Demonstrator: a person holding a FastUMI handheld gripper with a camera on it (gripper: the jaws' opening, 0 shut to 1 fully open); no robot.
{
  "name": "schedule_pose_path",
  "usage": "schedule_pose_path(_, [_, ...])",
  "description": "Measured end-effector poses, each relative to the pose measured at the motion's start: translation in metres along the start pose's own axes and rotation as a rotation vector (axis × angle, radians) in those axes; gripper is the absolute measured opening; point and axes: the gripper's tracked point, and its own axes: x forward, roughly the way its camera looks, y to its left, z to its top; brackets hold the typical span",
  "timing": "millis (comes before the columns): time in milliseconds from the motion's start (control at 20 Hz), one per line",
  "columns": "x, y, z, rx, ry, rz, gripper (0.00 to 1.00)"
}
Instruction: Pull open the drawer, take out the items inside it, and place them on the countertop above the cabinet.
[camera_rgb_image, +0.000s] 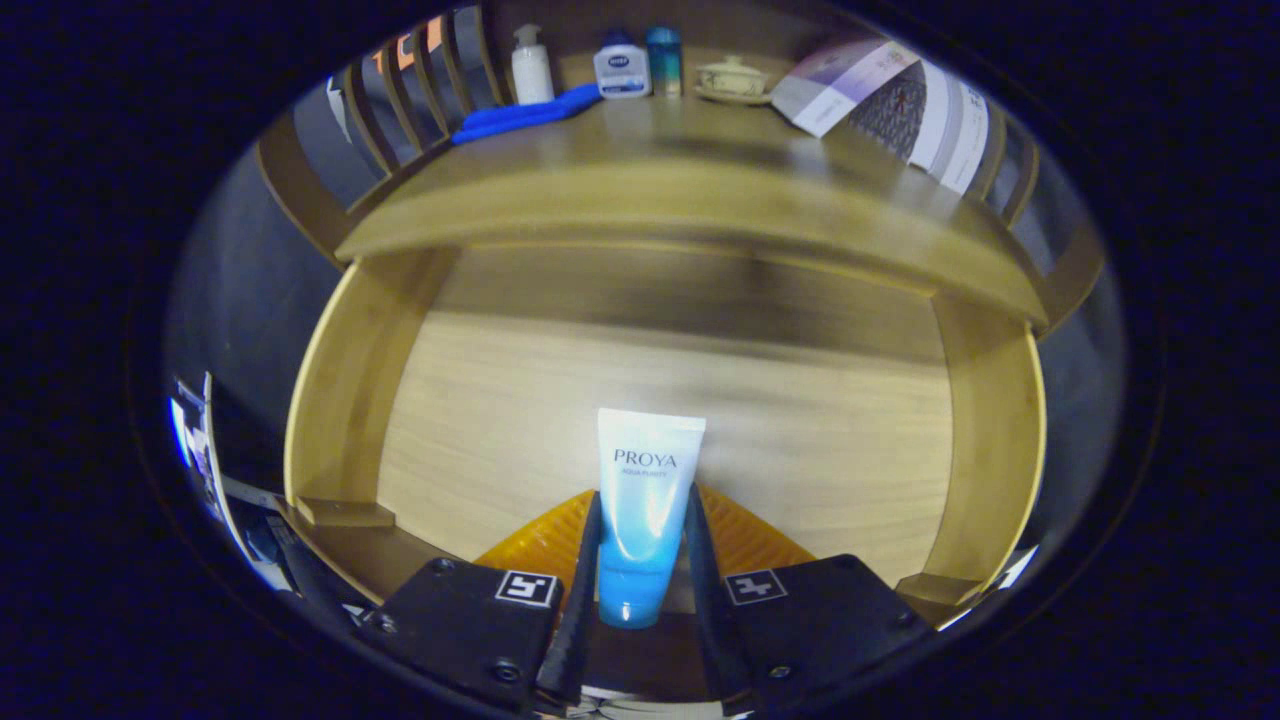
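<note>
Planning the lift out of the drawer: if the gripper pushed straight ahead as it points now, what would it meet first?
The gripper, shut on the tube, points into the open drawer. Ahead looks free to the drawer's floor or the cabinet's shadowed inside under the countertop; depth is unclear.

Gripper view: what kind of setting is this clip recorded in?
Probably a mock bathroom or vanity corner: a wooden cabinet with its drawer open, toiletry bottles on the countertop, and the gripper shut on a cosmetic tube.

The tube (643, 515) sits between the gripper (640, 590)'s 2 fingers, pressed from both sides, above the open drawer (660, 400) — 3 bottles (622, 62) line the counter (690, 180)'s back edge.
</note>
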Motion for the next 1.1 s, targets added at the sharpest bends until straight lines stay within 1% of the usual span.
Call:
schedule_pose_path(300, [-0.042, 0.006, 0.043, 0.01, -0.092, 0.01, 0.47])
schedule_pose_path(400, [-0.052, 0.007, 0.065, 0.018, -0.129, 0.013, 0.47])
schedule_pose_path(500, [-0.058, 0.007, 0.09, 0.022, -0.166, -0.002, 0.47])
schedule_pose_path(600, [-0.059, 0.009, 0.109, 0.019, -0.19, -0.014, 0.47])
schedule_pose_path(750, [-0.057, 0.016, 0.125, -0.002, -0.185, -0.021, 0.47])
schedule_pose_path(850, [-0.056, 0.016, 0.144, -0.008, -0.199, -0.029, 0.47])
schedule_pose_path(1100, [-0.042, 0.006, 0.191, -0.021, -0.225, -0.085, 0.47])
